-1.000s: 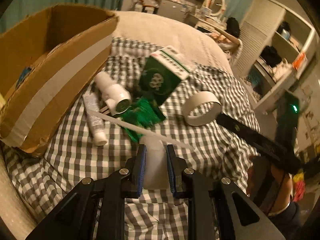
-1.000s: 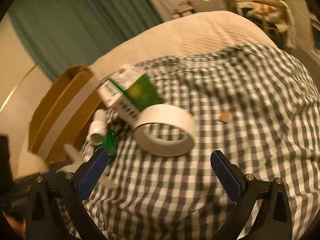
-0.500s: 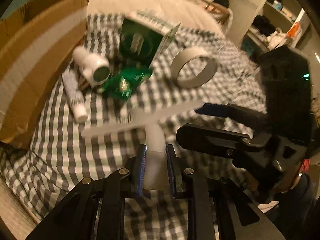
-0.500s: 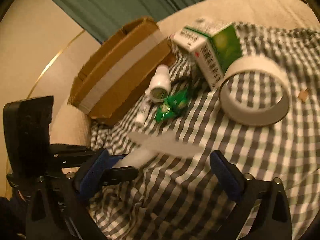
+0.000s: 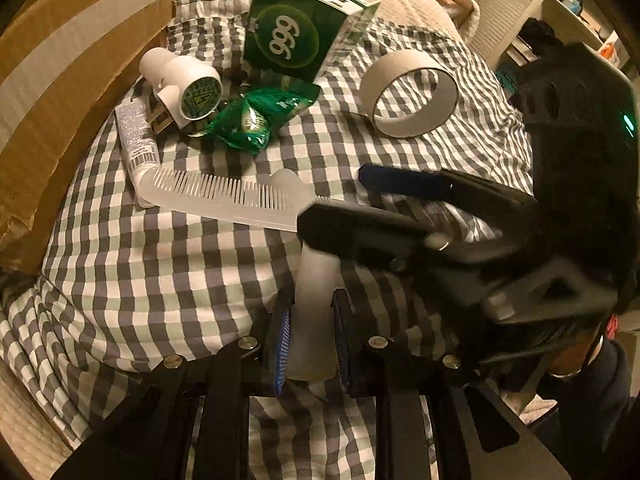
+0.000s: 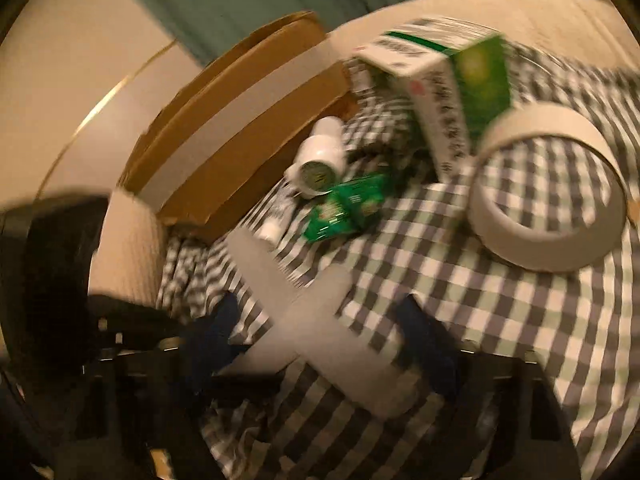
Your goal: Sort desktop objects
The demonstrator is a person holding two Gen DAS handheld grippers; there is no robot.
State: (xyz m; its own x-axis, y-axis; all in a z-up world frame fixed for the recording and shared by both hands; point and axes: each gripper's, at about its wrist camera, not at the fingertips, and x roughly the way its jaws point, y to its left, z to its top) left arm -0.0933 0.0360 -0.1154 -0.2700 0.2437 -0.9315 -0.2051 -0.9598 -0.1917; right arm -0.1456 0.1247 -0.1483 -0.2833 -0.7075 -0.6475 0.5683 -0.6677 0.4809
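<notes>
My left gripper [image 5: 313,304] is shut on the handle of a translucent white comb [image 5: 224,196], held low over the checked cloth [image 5: 160,280]. The comb's toothed bar lies crosswise, its left end over a white tube [image 5: 136,136]. My right gripper [image 5: 332,198] comes in from the right and stands open, one finger on each side of the comb's right end. The right wrist view is blurred; the comb [image 6: 320,332] lies between the open right gripper [image 6: 320,344] fingers.
A taped cardboard box [image 5: 60,60] stands at the left. Beyond the comb lie a white bottle [image 5: 184,84], a green sachet [image 5: 260,116], a green 999 carton [image 5: 304,24] and a tape roll [image 5: 408,92]. A hand shows at the lower right.
My right gripper has swung in from the right until its open fingers straddle the comb's end. My left gripper, still shut on the comb, has moved forward towards the objects.
</notes>
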